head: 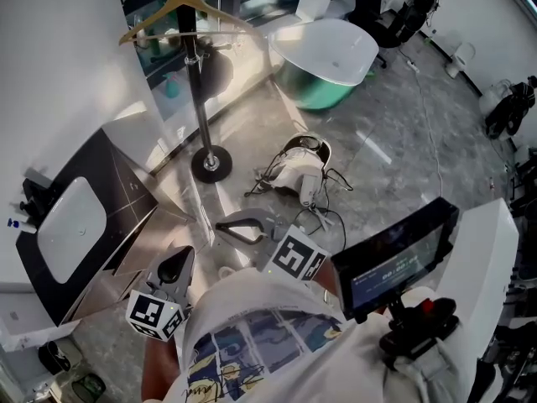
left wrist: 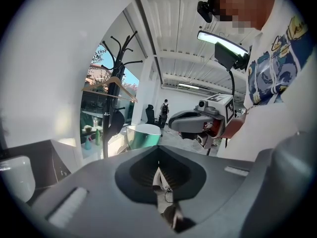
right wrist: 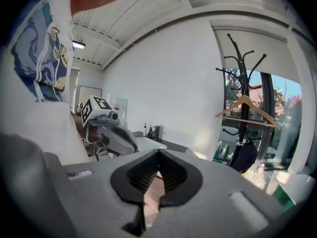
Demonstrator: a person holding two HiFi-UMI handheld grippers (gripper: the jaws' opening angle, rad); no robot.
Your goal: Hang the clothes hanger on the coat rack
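A wooden clothes hanger hangs near the top of the black coat rack, far from both grippers. In the left gripper view the hanger sits on the rack at the left. The right gripper view has the hanger on the rack at the right. My left gripper is shut and holds nothing. My right gripper is also shut and empty. Both are held low by my body, pointing toward the rack's base. Their jaws meet with nothing between them.
A green and white tub stands behind the rack. A white sink on a dark counter is at the left. A white headset with cables lies on the floor ahead. A dark bag hangs low on the rack.
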